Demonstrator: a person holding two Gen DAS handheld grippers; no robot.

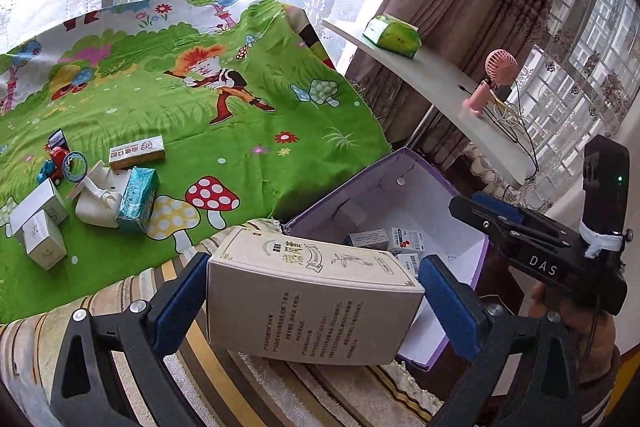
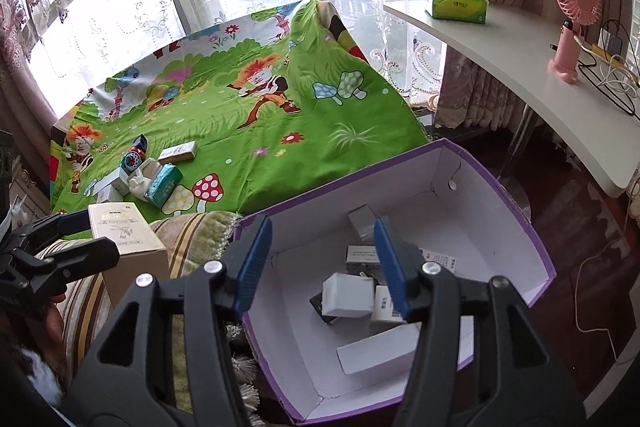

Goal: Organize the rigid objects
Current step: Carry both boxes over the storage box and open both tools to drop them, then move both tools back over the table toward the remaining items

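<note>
My left gripper (image 1: 314, 307) is shut on a tall beige carton (image 1: 312, 307) printed with text, held tilted over a striped cushion beside the purple-rimmed cardboard box (image 1: 400, 195). The right wrist view shows the same carton (image 2: 124, 231) in the left gripper (image 2: 80, 237), left of the purple box (image 2: 520, 227). My right gripper (image 2: 323, 263) hangs open above that box, its blue pads touching nothing. Below it, several small white and grey cartons lie on the box floor, one white carton (image 2: 348, 295) directly under the gap. The right gripper (image 1: 500, 223) also shows over the box's far side.
A cluster of items lies on the green cartoon sheet (image 1: 240, 131): a teal packet (image 1: 136, 195), white cartons (image 1: 40, 223), a flat yellow-white box (image 1: 136, 151) and a toy car (image 1: 56, 163). A white desk (image 2: 500, 59) at the right carries a pink fan (image 2: 572, 23), cables and a green tissue pack (image 2: 456, 3).
</note>
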